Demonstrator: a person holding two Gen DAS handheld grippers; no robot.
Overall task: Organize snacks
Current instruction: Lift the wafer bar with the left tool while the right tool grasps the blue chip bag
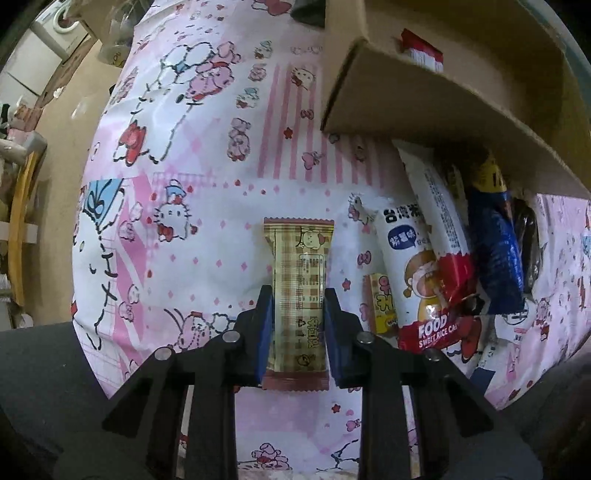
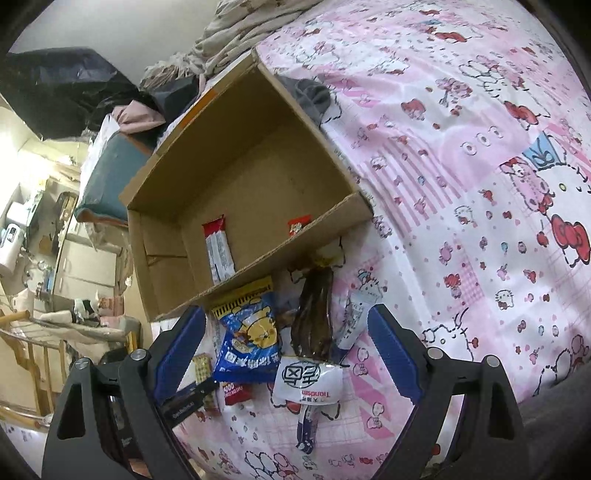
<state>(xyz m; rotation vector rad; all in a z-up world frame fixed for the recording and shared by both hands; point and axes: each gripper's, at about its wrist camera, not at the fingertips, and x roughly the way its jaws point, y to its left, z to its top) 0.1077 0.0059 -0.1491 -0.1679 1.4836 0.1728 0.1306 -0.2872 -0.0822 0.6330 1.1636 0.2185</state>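
My left gripper is shut on a beige checked snack bar that lies lengthwise on the pink cartoon bedsheet. To its right lie a white and red rice cake pack, a blue pack and a small yellow snack. The cardboard box stands at the upper right. My right gripper is open and empty above a blue bear-print pack, a dark brown pack and a white pack. The box holds a red and white bar and a small red pack.
The bed's edge drops to a cluttered floor with shelves and boxes on the left of both views. Crumpled bedding and a grey cloth lie behind the box. A dark box lies by my right gripper's left finger.
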